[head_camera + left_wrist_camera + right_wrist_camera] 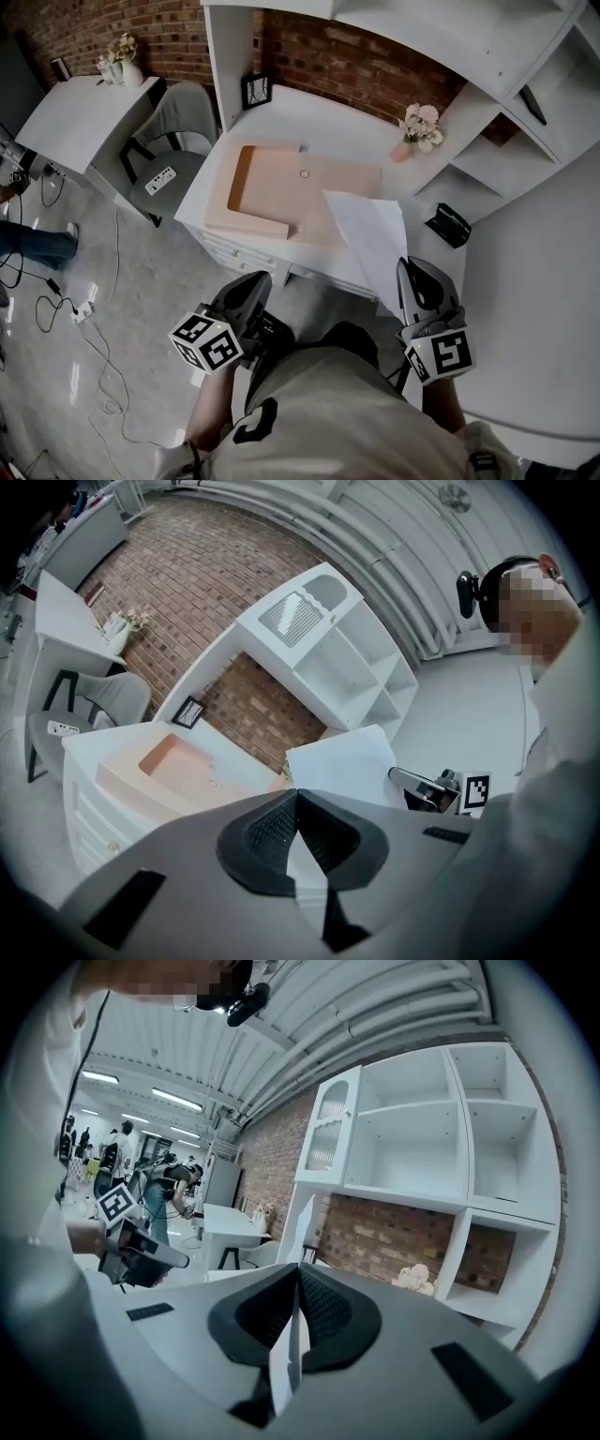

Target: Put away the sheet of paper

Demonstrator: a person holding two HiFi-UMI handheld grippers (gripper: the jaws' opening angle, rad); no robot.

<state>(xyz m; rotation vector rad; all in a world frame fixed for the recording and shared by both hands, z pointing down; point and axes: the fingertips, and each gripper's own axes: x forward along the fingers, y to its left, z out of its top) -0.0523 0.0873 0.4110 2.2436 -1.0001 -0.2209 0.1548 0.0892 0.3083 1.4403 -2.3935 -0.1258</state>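
Now my right gripper (298, 1277) is squeezed tight on the sheet of paper (368, 234), holding it by its near edge. The paper sticks up in the air in front of the white desk (309, 117). From above, it hides one corner of the tan tray (281, 187) on that desk. My left gripper (296, 795) is pressed closed with nothing in it, apart from the paper.
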